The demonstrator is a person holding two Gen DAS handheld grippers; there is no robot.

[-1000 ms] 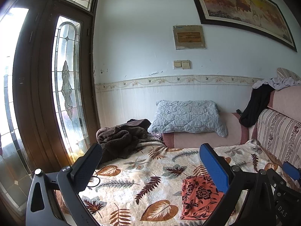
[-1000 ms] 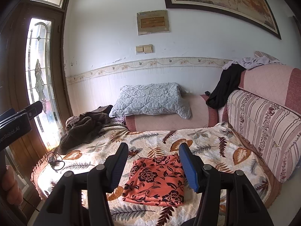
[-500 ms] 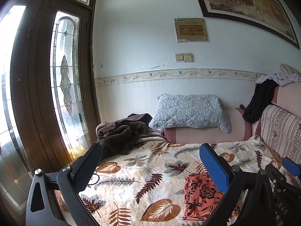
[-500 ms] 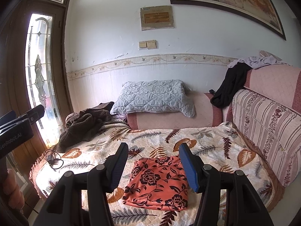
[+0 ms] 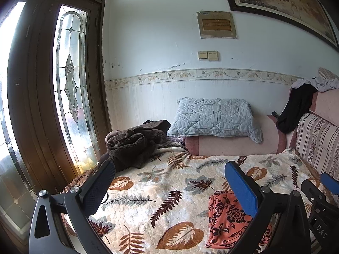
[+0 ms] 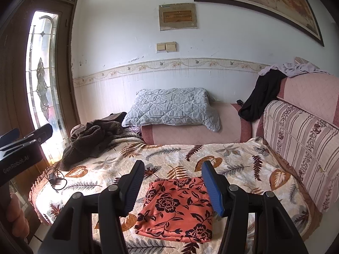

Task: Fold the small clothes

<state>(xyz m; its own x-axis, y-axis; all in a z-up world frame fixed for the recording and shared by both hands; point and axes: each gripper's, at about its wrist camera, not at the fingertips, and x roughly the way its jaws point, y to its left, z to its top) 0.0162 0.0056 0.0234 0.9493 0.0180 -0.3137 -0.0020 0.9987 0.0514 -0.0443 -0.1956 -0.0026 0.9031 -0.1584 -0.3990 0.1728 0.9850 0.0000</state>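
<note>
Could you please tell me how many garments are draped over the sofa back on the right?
2: a black garment hanging down the corner, and a pale lilac one bunched along the top. Others may be hidden behind.

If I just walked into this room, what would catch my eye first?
Probably the orange cloth with dark flowers, lying flat on the leaf-patterned bedspread right in front of the open right gripper. Behind it a grey quilted pillow leans against the wall, with a rumpled brown fleece heaped to its left. A tall stained-glass door glows on the left.
</note>
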